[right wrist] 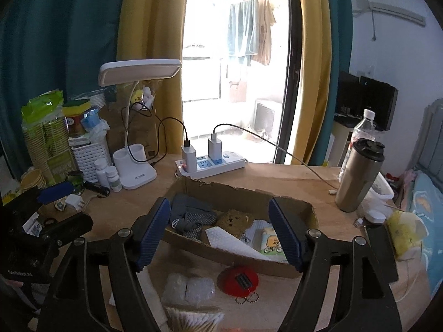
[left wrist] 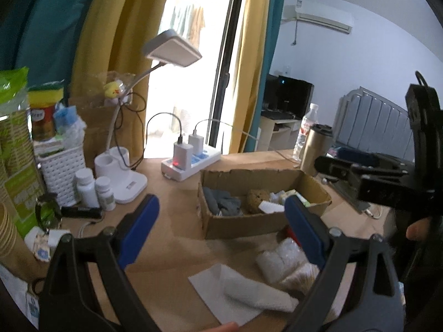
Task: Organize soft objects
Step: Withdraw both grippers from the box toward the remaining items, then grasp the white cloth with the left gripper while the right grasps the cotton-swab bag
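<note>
Blown-out daylight thru window point(right wrist: 235, 83), dim foreground w/ slight motion blur, heavy fisheye warp + dark corners.

Left claw point(left wrist: 221, 229) and right claw point(right wrist: 218, 229), both wide apart, empty.

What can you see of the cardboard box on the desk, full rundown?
The cardboard box is a shallow, open-topped brown tray with torn, ragged rims. It sits flat on the wooden desk, just in front of the white power strip. Inside lie grey fabric items, a brown sponge-like lump, a white textured sheet and a small packet with a cartoon print. A red round item lies just outside its near wall. Neither gripper touches it.
</note>
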A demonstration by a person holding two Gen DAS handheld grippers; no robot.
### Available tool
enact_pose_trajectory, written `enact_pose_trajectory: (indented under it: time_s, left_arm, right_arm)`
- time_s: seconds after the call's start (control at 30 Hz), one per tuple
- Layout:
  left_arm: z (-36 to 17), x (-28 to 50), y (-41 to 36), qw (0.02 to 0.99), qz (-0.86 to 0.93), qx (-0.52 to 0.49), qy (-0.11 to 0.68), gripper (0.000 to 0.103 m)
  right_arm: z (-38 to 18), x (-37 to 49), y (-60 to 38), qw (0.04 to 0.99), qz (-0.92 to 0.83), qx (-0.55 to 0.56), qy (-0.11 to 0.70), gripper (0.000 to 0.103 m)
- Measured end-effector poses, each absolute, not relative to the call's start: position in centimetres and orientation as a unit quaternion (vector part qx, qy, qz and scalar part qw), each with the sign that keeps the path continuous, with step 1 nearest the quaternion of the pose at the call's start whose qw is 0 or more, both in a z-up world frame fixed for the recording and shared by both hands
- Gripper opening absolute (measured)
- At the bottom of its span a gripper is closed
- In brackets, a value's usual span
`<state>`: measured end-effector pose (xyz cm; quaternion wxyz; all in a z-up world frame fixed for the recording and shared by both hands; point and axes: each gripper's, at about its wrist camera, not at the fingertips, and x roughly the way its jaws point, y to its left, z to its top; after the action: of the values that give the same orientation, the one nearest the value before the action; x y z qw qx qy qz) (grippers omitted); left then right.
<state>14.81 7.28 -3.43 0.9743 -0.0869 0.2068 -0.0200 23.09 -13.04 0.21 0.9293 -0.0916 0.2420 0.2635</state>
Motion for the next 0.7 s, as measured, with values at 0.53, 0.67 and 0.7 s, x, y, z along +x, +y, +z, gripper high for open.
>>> enact_pose_trajectory:
  time_s: [0.53,0.67,0.7]
  left_arm:
    - [-7.6,14.0,6.0,0.963,-0.005,-0.090,0.254,0.093]
    - [-9.0,14.0,5.3,0.958,-0.008,-0.089,0.274,0.093]
    - [-9.4,14.0,5.2,0.956,-0.009,-0.090,0.280,0.093]
  right_arm:
    - [-5.2,22.5,-16.1,0.920,0.247,-0.090,0.291,0.078]
    - [-7.0,22.6,-16.3,0.913,0.251,-0.091,0.308,0.078]
    - [-7.3,22.6,-16.2,0.911,0.252,-0.092,0.312,0.078]
